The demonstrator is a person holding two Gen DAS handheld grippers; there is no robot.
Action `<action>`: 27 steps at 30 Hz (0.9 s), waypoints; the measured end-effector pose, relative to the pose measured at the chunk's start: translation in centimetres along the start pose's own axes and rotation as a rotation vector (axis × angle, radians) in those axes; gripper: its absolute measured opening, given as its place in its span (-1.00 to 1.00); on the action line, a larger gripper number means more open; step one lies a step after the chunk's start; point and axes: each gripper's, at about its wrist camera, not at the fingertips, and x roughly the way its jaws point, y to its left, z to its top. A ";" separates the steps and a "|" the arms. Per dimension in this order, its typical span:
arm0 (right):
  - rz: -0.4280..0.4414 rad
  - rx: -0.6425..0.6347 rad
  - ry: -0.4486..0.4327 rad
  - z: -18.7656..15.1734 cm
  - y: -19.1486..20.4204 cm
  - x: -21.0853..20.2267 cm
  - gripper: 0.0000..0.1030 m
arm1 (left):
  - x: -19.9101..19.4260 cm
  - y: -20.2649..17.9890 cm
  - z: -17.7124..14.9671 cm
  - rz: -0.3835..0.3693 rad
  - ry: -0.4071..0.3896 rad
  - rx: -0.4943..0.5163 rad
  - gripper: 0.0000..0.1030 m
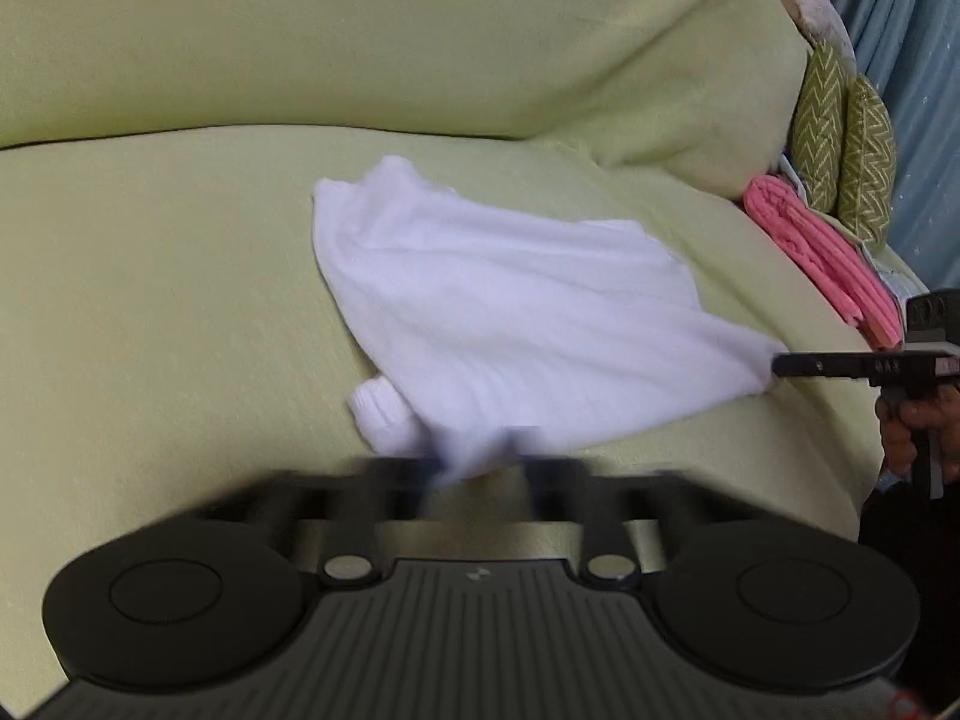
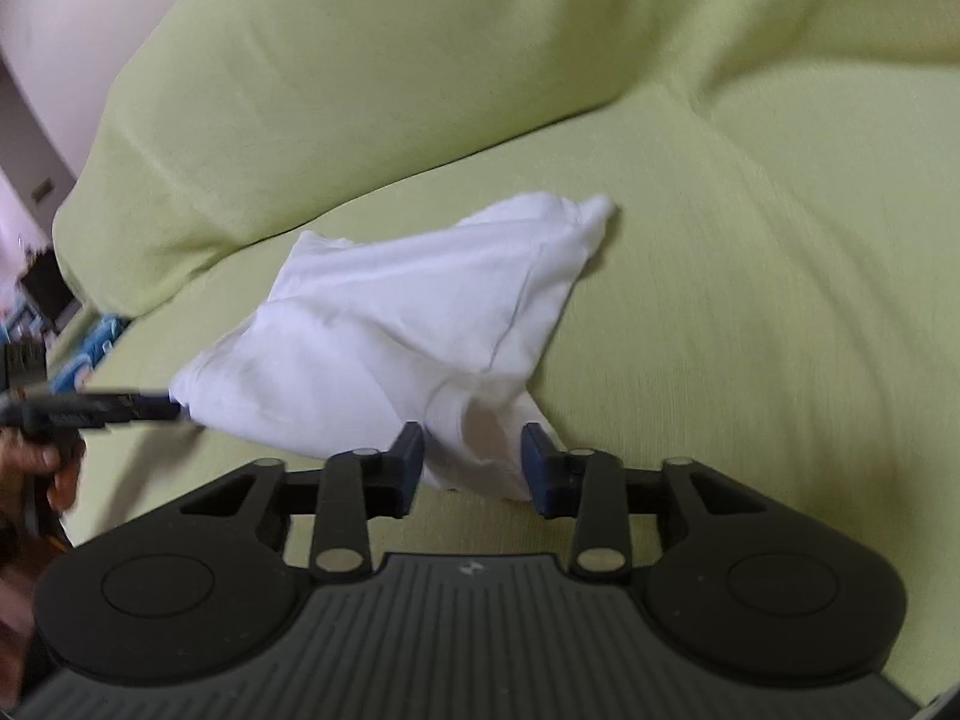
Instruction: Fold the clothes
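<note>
From over the left hand, a white garment (image 1: 510,324) lies crumpled on the seat of a pale green sofa (image 1: 150,300), lifted a little along its near edge, with a ribbed cuff poking out from under it on the left. The left gripper (image 1: 486,462) is smeared with blur here, its fingers on either side of the near corner of the cloth, and its black body blocks everything nearer. Off to the right, the right gripper (image 1: 780,365), held in a person's hand (image 1: 912,426), has the cloth drawn taut to its tip. Behind it a folded pink cloth (image 1: 822,258) sits at the seat's far end, just beside two green zigzag cushions (image 1: 840,138), with a blue curtain (image 1: 912,90) behind them. From over the right hand, the garment (image 2: 390,324) sits mid-seat in front of the backrest. The right gripper (image 2: 471,456) has a bunch of white cloth filling the gap from pad to pad, so it is pinching the near corner. At the left edge the left gripper (image 2: 174,409) shows side-on, fingers pressed together on the other corner, with a blue patterned thing (image 2: 96,348) behind it and a pale wall (image 2: 48,0) above.
</note>
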 end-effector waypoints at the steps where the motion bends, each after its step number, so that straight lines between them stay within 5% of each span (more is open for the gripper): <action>1: 0.013 0.043 -0.003 -0.1 -0.5 -0.1 -0.92 | -0.6 0.3 -0.3 -0.009 -0.016 -0.018 -0.99; 5: -0.030 0.103 -0.028 -0.4 -0.6 -2.1 -0.93 | -3.3 1.0 -0.8 -0.006 -0.040 -0.029 -0.99; 11: -0.074 0.184 0.062 -2.4 -1.6 -1.7 -0.93 | -3.0 1.1 -1.1 0.027 0.066 -0.005 -0.99; 15: -0.116 0.167 0.036 -2.2 -1.1 -2.9 -0.56 | -4.3 0.5 0.3 0.087 0.116 0.052 -0.97; 19: -0.131 0.151 -0.014 -2.5 -0.6 -5.0 -0.53 | -5.7 -0.5 3.4 0.117 0.082 0.134 -0.46; 27: -0.108 0.150 -0.060 -3.3 0.3 -4.3 -0.45 | 5.8 -12.0 10.3 -0.060 0.133 0.476 -0.19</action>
